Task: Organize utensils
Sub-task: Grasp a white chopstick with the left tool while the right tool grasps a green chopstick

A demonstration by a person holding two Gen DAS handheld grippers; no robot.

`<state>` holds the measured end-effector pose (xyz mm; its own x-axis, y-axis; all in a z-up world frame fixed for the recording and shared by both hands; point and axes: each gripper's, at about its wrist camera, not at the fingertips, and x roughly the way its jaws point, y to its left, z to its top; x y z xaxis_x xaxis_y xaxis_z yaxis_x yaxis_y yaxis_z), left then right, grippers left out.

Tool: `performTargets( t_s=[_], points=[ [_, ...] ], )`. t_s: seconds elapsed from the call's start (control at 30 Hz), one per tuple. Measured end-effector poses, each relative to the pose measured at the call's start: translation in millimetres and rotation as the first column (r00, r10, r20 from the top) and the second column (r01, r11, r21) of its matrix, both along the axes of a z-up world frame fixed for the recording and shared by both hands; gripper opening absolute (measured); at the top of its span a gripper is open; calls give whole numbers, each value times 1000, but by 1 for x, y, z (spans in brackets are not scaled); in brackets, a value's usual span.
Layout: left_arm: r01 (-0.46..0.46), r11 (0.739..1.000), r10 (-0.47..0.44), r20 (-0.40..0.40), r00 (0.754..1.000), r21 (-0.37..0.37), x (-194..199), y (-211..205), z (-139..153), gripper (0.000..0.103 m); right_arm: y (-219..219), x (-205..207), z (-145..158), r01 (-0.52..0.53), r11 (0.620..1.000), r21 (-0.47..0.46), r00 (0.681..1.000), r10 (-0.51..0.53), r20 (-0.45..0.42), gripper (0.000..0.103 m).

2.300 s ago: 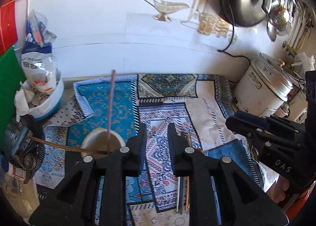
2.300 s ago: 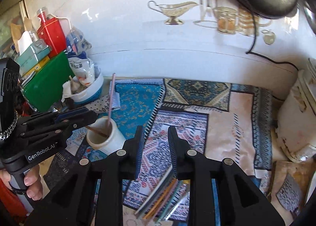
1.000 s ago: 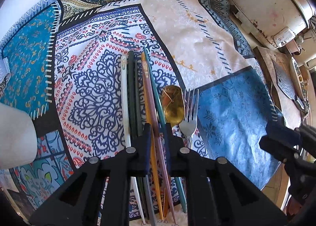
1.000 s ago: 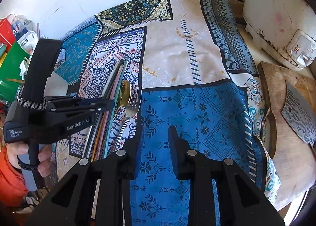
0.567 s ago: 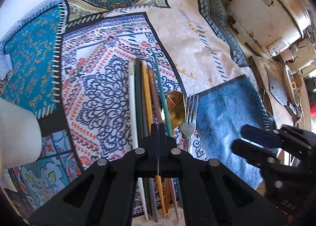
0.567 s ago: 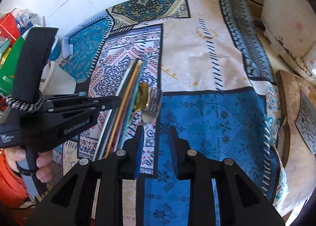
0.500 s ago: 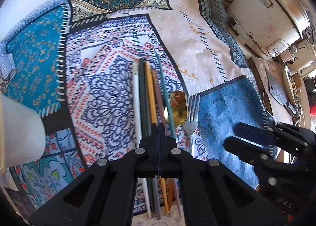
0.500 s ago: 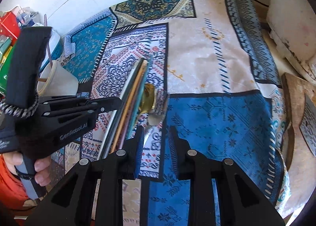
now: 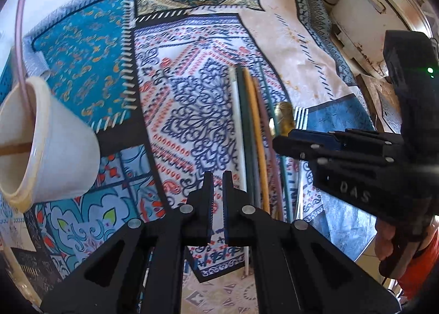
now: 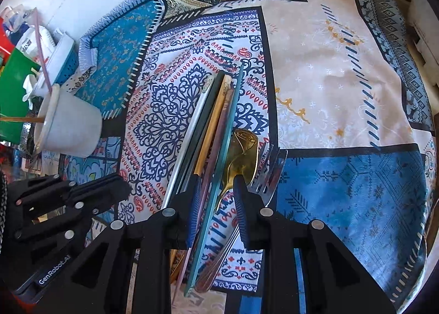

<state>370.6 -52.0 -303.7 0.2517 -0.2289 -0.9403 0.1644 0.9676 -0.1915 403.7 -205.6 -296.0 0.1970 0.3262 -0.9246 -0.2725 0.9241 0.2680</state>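
Several coloured chopsticks lie in a row on the patchwork cloth, with a gold spoon and a silver fork at their right. My right gripper hangs low over them, its jaws closing. A pink chopstick, a teal chopstick and the spoon's handle lie between the fingers, untouched by the pads. My left gripper is left of the chopsticks. Its jaws are parting by a slit, with nothing in them. A white cup at far left holds a pink chopstick and a brown one.
A white metal appliance stands at the back right beside a wooden board. Behind the cup sit a blue-and-white basin and a green box. A hand holds the right gripper.
My left gripper closed over the chopsticks, then slid left off them with nothing in it. My right gripper came left and down from the blue patch until it straddled the teal chopstick and spoon handle.
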Motion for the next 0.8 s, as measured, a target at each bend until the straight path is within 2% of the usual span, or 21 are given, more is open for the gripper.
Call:
performTargets(
  t_s=[0.17,0.3,0.47,0.8],
  points=[
    [1,1000,-1,-14,1000,-8,-1,3,-4,3,4,7,-5,4,1000,7,1000,-3,-19,15],
    [10,1000,-10,-22,1000,-8,2,1,-7,7,15,14,-9,-3,1000,27,1000,4,-30,7],
    [11,1000,-12,-39,999,-24,10,-2,-13,7,20,11,-7,-11,999,32,1000,11,-14,7],
    [-1,998,-5,-92,996,-65,31,-13,-27,7,-11,-2,15,6,999,53,999,-9,43,5]
  ],
)
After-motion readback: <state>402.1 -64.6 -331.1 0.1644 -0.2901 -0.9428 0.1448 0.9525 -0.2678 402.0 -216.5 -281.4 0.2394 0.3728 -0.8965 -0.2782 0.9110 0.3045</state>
